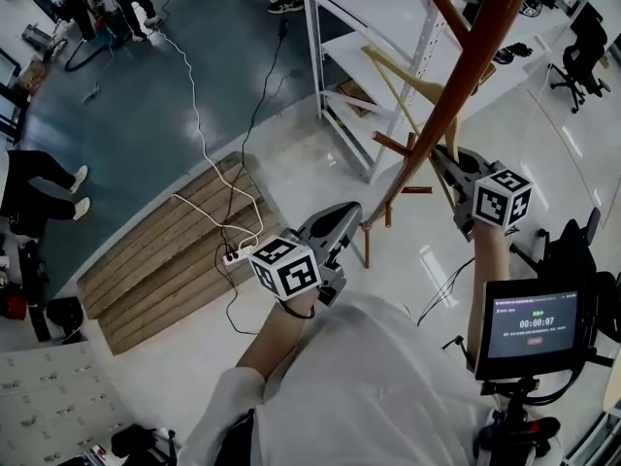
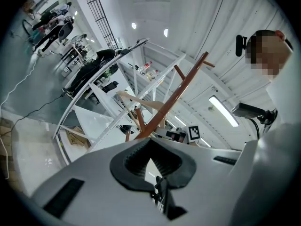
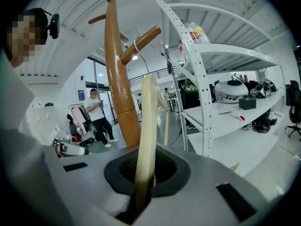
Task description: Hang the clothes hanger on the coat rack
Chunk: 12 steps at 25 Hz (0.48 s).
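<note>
Two grippers: left gripper (image 1: 343,214), right gripper (image 1: 443,163); one clothes hanger (image 3: 146,126); one coat rack (image 1: 468,74); one shelving unit (image 1: 378,27) at twelve o'clock; one screen (image 1: 532,326) at four o'clock; one power strip (image 1: 240,253).

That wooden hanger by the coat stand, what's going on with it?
A person holds a gripper in each hand. The right gripper is clamped on the pale wooden hanger, holding it up at the brown coat rack; its metal hook looks looped over a peg. The left gripper is shut and empty, close to the rack's pole.
</note>
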Motion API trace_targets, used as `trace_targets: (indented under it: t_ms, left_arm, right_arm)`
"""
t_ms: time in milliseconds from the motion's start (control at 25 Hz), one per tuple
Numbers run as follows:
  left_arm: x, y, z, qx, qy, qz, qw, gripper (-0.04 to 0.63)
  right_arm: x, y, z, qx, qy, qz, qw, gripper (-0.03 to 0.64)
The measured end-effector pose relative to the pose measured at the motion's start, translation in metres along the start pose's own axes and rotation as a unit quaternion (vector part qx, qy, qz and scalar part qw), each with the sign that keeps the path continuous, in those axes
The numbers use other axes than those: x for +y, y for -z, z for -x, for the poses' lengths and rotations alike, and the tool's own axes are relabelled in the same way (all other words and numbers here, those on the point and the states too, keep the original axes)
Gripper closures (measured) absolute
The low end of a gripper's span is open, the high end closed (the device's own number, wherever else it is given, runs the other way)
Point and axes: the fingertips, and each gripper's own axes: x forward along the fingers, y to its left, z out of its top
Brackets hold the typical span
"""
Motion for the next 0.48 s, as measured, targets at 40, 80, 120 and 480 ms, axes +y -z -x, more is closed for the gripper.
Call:
trace_targets:
  t_ms: [40,80,120,480]
  left_arm:
    - [0.000,0.000,0.000,0.001,0.001,0.000,1.0000,0.590]
    - [0.000,0.001,-0.001,0.002,0.001,0.001,1.0000,0.591]
    - [0.000,0.001,-0.001,0.003,0.001,0.001,1.0000,0.591]
    - [0.002,0.004,-0.003,0.014,0.004,0.005,0.9999,0.589]
  right_arm:
    - [0.000,0.002,0.000,0.001,0.001,0.000,1.000,0.609]
    - [0.000,0.005,0.000,0.003,0.003,0.002,1.000,0.609]
    - [0.000,0.007,-0.001,0.006,0.004,0.005,1.000,0.609]
    - [-0.001,0.024,0.000,0.021,0.036,0.045,0.998,0.609]
